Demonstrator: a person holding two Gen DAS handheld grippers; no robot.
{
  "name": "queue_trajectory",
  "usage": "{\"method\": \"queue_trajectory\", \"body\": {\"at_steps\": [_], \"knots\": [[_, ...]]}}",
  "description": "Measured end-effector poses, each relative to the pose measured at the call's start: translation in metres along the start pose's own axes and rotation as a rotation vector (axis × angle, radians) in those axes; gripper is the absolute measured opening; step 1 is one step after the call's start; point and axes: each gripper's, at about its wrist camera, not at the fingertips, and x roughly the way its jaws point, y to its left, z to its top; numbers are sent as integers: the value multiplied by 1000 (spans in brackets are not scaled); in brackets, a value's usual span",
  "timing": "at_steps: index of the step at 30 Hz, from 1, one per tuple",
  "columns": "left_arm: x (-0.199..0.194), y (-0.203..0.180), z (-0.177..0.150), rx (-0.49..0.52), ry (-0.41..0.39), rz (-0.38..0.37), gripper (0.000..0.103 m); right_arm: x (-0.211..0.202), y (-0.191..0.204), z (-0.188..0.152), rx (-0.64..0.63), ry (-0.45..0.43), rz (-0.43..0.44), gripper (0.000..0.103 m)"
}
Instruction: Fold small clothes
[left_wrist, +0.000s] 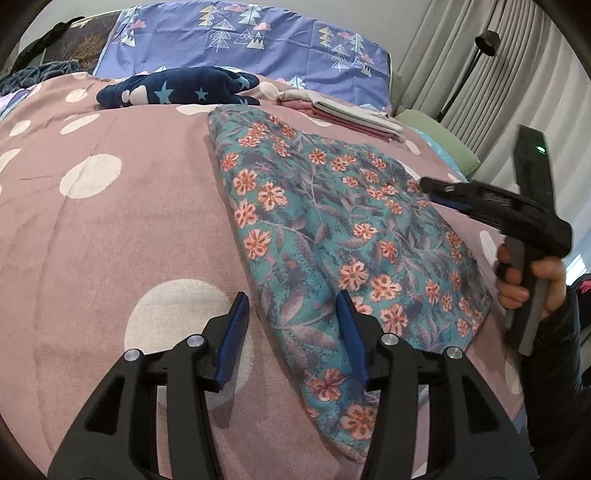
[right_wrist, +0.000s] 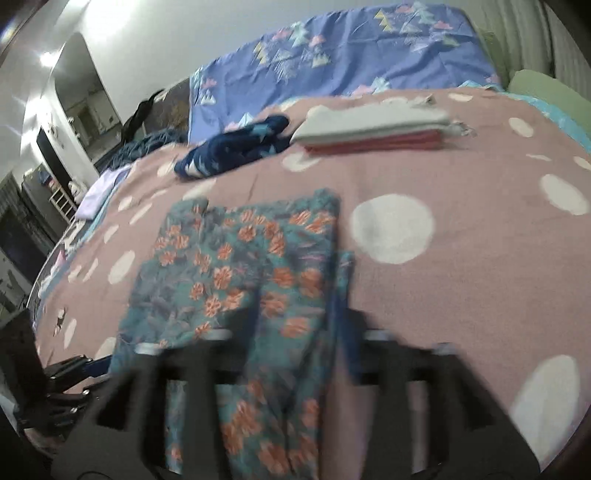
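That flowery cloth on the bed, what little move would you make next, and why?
Probably lower the left gripper onto the floral cloth edge and pinch it. Its jaws are open and straddle that edge, holding nothing, and the cloth lies flat, seemingly only partly folded.

Teal floral garment (left_wrist: 325, 229) with orange-pink flowers: folded flat into long strip, lying on bed. Navy star-print garment (left_wrist: 177, 90): crumpled, unfolded, farther back. Folded stack (left_wrist: 343, 114), grey-white over pink pieces: neat, flat, beside navy one, beyond floral piece.

Blue tree-print pillow (left_wrist: 255, 40), grey curtains (left_wrist: 480, 74), black lamp (left_wrist: 487, 42)
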Motion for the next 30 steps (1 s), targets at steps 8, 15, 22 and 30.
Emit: {"method": "queue_trajectory", "body": {"at_steps": [8, 15, 22, 30], "knots": [[14, 4, 24, 11, 0, 1, 52, 3, -23, -17, 70, 168, 180, 53], [26, 16, 31, -37, 29, -67, 54, 7, -39, -23, 169, 193, 263, 53], [27, 17, 28, -37, 24, -80, 56, -12, -36, -32, 131, 197, 243, 53], [29, 19, 26, -36, 19, -93, 58, -8, -37, -27, 109, 215, 217, 59]]}}
